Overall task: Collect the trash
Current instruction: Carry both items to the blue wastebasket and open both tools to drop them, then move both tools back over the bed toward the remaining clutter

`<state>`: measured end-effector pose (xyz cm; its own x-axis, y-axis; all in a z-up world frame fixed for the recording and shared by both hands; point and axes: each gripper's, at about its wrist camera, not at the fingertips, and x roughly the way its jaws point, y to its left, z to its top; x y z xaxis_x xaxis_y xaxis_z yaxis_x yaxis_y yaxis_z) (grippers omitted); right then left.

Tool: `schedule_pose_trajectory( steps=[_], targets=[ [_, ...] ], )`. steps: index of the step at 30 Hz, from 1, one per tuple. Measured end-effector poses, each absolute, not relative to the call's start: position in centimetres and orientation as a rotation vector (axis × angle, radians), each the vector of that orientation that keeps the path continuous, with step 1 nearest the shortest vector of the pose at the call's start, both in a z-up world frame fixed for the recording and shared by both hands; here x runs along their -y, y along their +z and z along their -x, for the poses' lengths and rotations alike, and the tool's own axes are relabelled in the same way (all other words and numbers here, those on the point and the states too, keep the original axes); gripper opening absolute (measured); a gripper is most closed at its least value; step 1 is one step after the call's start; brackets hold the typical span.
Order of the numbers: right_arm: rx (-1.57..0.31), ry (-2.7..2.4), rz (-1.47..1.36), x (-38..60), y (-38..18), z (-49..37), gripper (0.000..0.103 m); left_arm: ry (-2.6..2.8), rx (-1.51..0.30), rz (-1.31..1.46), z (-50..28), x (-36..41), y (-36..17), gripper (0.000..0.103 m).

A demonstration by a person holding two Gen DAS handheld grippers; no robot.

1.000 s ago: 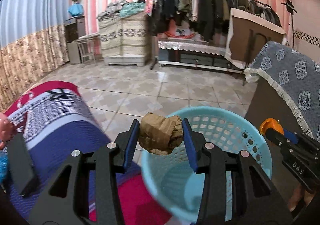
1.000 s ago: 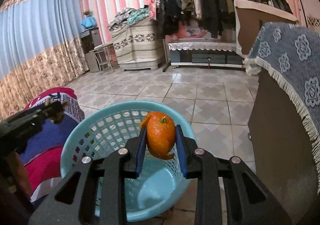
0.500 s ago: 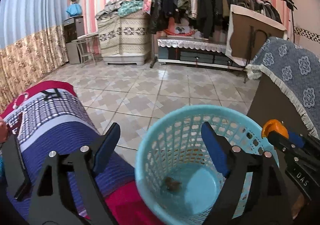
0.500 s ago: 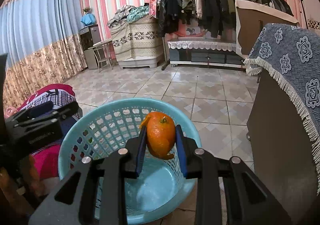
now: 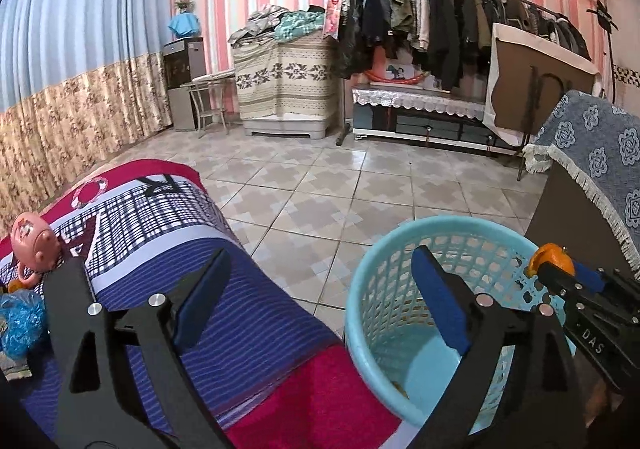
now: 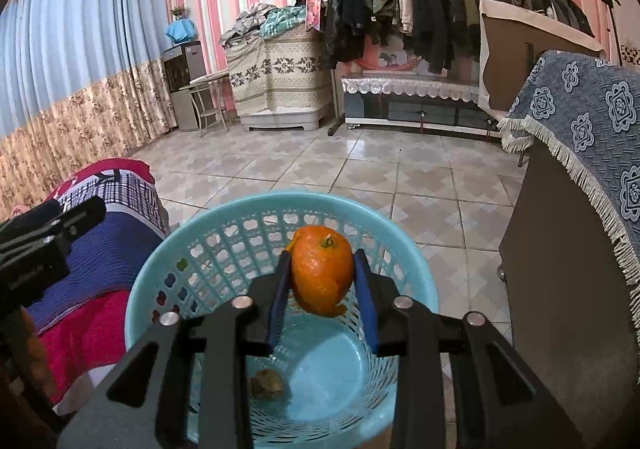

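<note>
Pinching an orange peel (image 6: pixel 321 269), the right hand-held gripper (image 6: pixel 322 291) hovers level over a light-blue laundry basket (image 6: pixel 144 301). Beside it, the left hand-held gripper (image 5: pixel 320 305) hangs spread wide, empty.

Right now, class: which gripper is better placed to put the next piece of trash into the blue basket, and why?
The right gripper: it is shut on the orange peel directly above the blue basket. The left gripper is open, holding nothing.

The basket (image 6: pixel 280 209) stands on the floor (image 6: pixel 360 169), right of the bed (image 5: pixel 240 329).
</note>
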<state>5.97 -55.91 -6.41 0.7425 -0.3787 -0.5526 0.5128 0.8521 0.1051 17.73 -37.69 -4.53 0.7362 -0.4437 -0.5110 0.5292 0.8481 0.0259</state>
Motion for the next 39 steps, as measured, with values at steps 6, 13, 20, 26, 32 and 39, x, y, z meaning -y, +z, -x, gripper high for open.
schedule_pose_trajectory(
  steps=[6,13,20,26,32,39],
  targets=[
    [-0.519,-0.494,-0.248,55.0,-5.5,-5.8,0.067,-0.516,-0.517,-0.160,-17.7,36.4,-4.2,0.089],
    [-0.494,-0.502,-0.231,54.2,-4.6,-5.2,0.090,-0.492,-0.515,-0.142,-17.4,34.7,-3.6,0.089],
    [-0.475,-0.472,-0.221,52.8,-3.5,-5.4,0.091,-0.439,-0.491,-0.122,-16.4,30.9,-2.4,0.090],
    [-0.453,-0.413,-0.222,50.4,-2.6,-5.4,0.098,-0.376,-0.485,-0.104,-15.3,25.7,-1.6,0.092],
    [-0.440,-0.373,-0.227,47.9,-2.1,-5.2,0.098,-0.291,-0.470,-0.090,-14.4,19.4,-0.3,0.096],
    [-0.437,-0.320,-0.191,44.1,-1.5,-5.1,0.098,-0.170,-0.476,-0.103,-13.0,11.4,0.0,0.097]
  ],
)
